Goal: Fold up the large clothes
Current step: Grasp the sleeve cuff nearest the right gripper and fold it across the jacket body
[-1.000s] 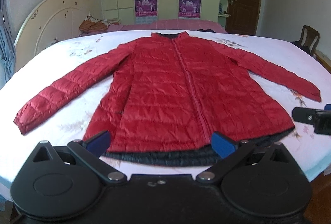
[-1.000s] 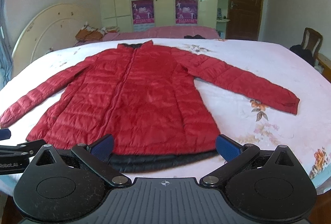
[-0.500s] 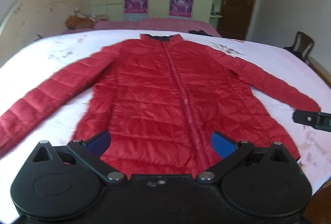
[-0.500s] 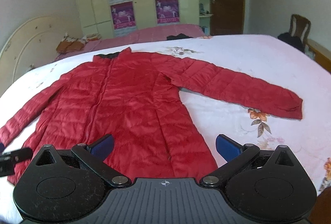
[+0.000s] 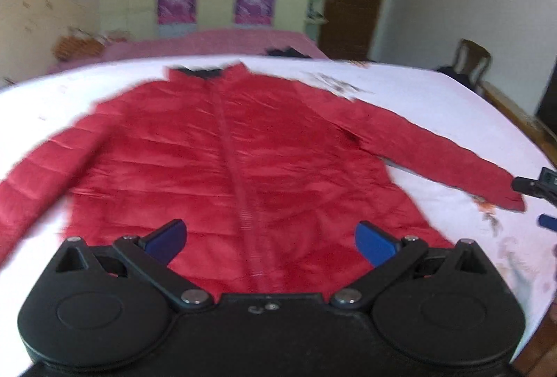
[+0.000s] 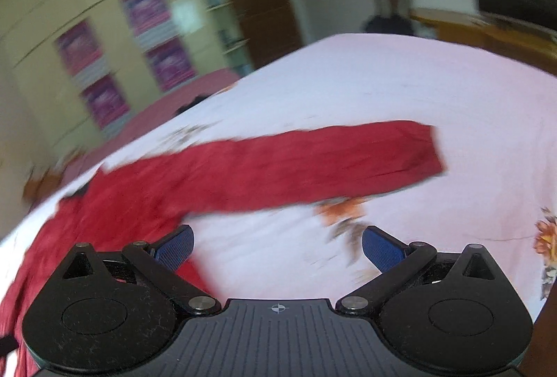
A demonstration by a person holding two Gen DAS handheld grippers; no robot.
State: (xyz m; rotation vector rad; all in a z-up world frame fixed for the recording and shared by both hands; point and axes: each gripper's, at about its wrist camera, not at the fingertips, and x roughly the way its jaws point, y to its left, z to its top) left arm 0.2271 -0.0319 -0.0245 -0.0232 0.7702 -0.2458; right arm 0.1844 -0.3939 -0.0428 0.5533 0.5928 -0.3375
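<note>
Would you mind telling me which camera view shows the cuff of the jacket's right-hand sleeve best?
The right wrist view: the cuff lies fully visible, ahead of the open right gripper. In the left wrist view, the cuff is small, near the frame's right edge.

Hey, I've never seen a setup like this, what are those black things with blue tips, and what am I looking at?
Those are two hand-held grippers, each carrying a wide-angle camera that looks out along its own blue fingers. One picture comes from the left gripper, the other from the right gripper. Both are open and hold nothing. A red padded jacket lies flat, zipped, on a white flowered bedsheet. The right camera faces one outstretched sleeve.
</note>
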